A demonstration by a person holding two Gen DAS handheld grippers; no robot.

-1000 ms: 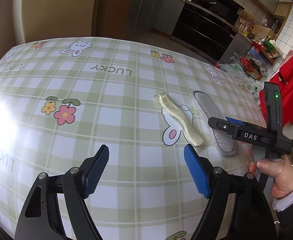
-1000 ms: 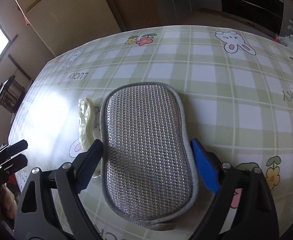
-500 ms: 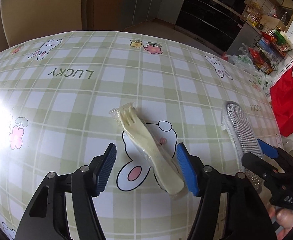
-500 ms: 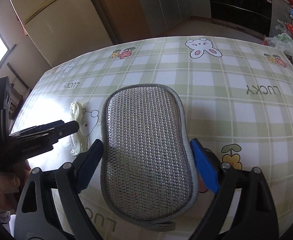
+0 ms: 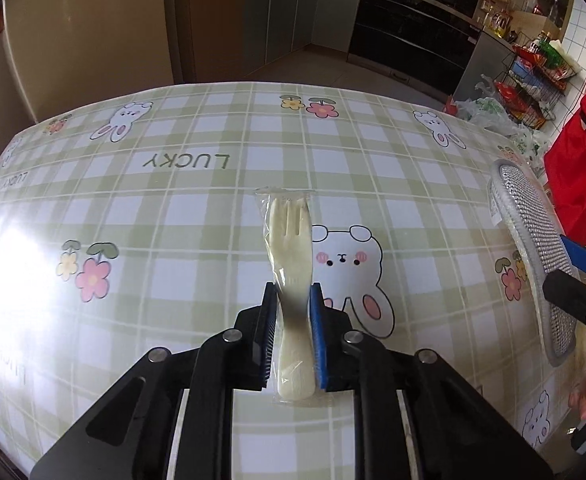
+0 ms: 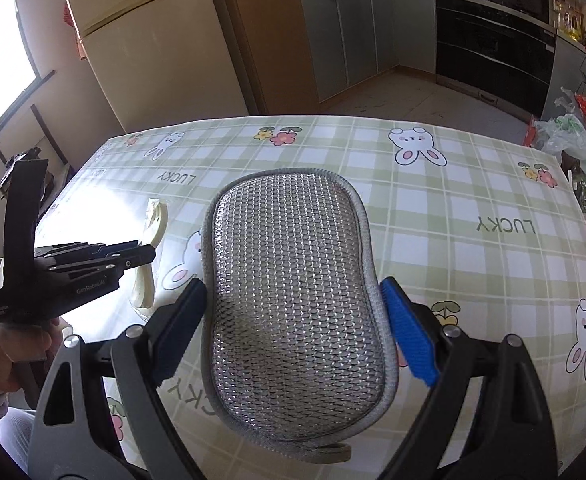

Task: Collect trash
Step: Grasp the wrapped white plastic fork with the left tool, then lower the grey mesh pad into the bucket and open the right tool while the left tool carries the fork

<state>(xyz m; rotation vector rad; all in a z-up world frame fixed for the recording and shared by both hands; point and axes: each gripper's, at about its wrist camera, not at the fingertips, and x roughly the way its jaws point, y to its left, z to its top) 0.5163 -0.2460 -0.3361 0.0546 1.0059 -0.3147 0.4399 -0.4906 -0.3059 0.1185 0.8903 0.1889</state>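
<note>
1. Wrapped plastic fork [image 5: 289, 264]: a cream-white fork sealed in a clear plastic sleeve, lying at the centre of the left wrist view, tines toward the top of the frame. The sleeve holds only the fork. In the right wrist view it shows at centre left, partly hidden.
2. Left gripper [image 5: 291, 336]: clenched on the fork's handle, blue pads pressing the sleeve from both sides in the lower centre of the frame. In the right wrist view it appears at the left edge, seen side-on.
3. Scouring pad [image 6: 293, 304]: a silver mesh pad with a grey border, filling the centre of the right wrist view; in the left wrist view it stands at the right edge, well apart from the fork.
4. Right gripper [image 6: 293, 332]: grasping the pad, one finger against each long edge.
5. Table [image 5: 181, 216]: covered by a green check cloth printed with rabbits, flowers and "LUCKY".
6. Plastic bags [image 6: 573, 136]: on the floor at the right edge, contents not discernible.
7. Wire rack [image 5: 533, 68]: upper right, holding packaged goods.
</note>
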